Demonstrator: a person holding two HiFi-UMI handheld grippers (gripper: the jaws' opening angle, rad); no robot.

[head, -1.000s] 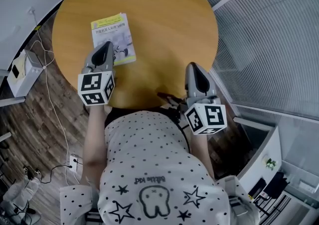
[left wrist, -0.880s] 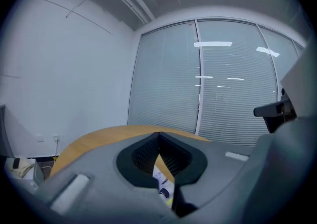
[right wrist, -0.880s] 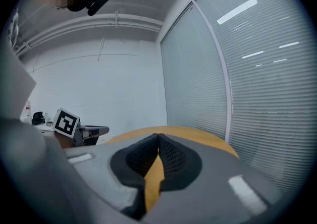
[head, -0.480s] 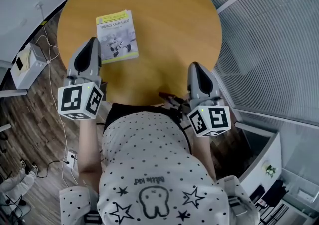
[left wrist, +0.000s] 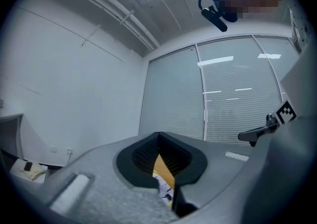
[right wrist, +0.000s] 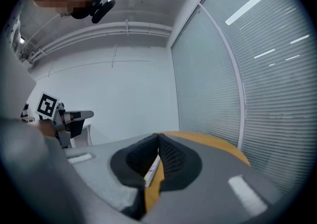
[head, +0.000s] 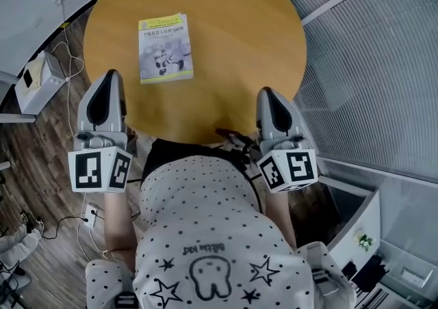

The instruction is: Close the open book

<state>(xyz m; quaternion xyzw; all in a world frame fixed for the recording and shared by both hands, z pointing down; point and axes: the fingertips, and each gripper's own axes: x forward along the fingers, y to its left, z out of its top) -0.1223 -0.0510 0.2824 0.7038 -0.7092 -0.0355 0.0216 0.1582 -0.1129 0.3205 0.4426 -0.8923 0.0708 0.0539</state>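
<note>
Two handheld grippers sit at the near rim of a round wooden table (head: 233, 20), seen from above by a head camera looking steeply down.

At the far left is a dark wood-plank floor (head: 41, 164). A white box (head: 31, 82) stands on it, and thin white cables (head: 68, 61) trail past it. A pale wall runs along the upper left.

Next comes the left gripper (head: 109, 75), at the table's left rim and pointing away from the person. Its marker cube (head: 99, 171) is nearest the body. Its own camera shows the two dark jaws pressed together at the tips with nothing between them.

To its right, the book (head: 165, 48) lies closed and flat, cover up, on the left part of the tabletop. It is well apart from both grippers. The rest of the wood surface is plain yellow-brown.

Below the table's near edge is the person's white shirt (head: 205, 232), which has dots and stars.

The right gripper (head: 269, 92) is over the table's near right edge, also pointing away. Its marker cube (head: 287, 169) is at the wrist end. Its jaws are likewise pressed together at the tips, holding nothing.

At the far right, a glass wall with closed horizontal blinds (head: 369, 48) runs along the room. The gripper views show strip lights on a grey ceiling.
</note>
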